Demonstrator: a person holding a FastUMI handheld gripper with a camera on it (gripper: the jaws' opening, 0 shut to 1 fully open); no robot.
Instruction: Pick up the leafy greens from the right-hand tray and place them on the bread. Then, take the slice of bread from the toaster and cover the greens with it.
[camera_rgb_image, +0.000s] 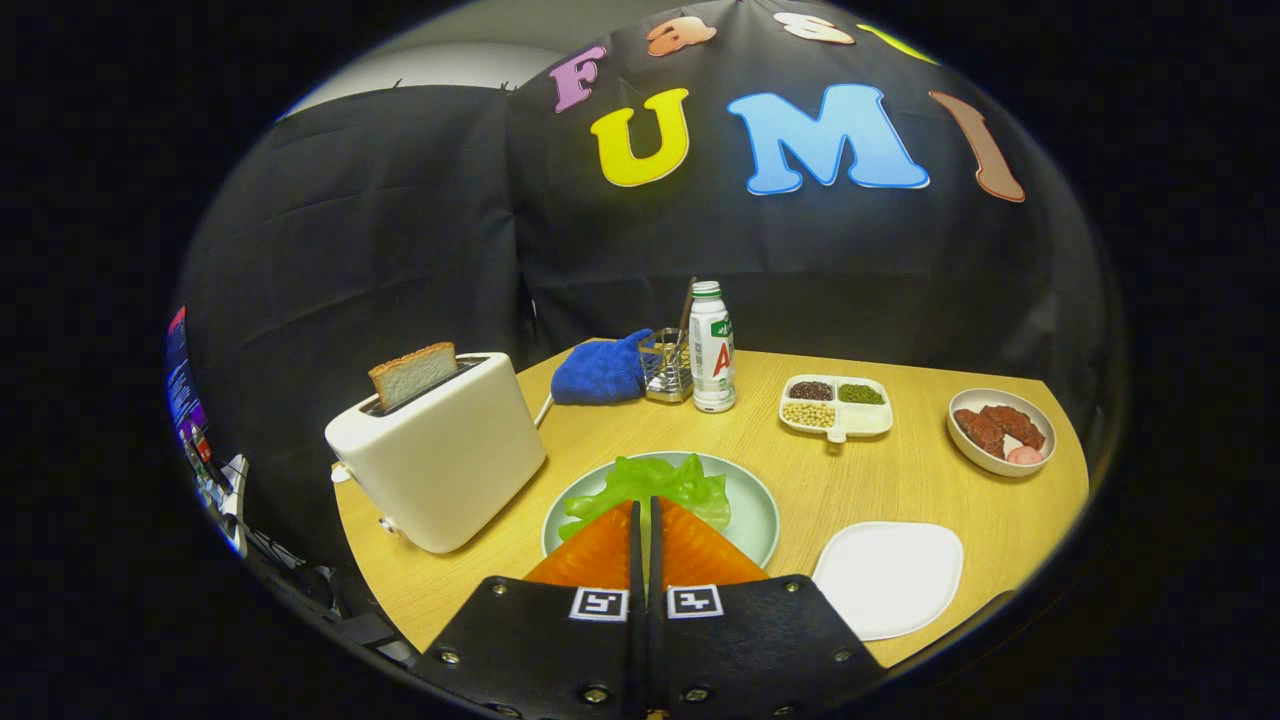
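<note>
The gripper (646, 508) hung over a pale green plate (757, 520), its jaws almost pressed together with only a thin slit between them; whether they pinched anything could not be told. The leafy greens (655, 482) lay on that plate just at the fingertips. Right of the plate sat a white tray (888, 578). Left stood a white toaster (437, 462) with a slice of bread (413, 373) sticking up. Farther across the counter (900, 480) were a blue cloth (600, 372), a bottle (712, 348), a divided dish (836, 405) and a bowl (1000, 431).

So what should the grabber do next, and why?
Probably open and lift away toward the toaster. The leafy greens already lie on the plate, the gripper fingers nearly closed over them, and the bread slice stands waiting in the toaster's slot.
</note>
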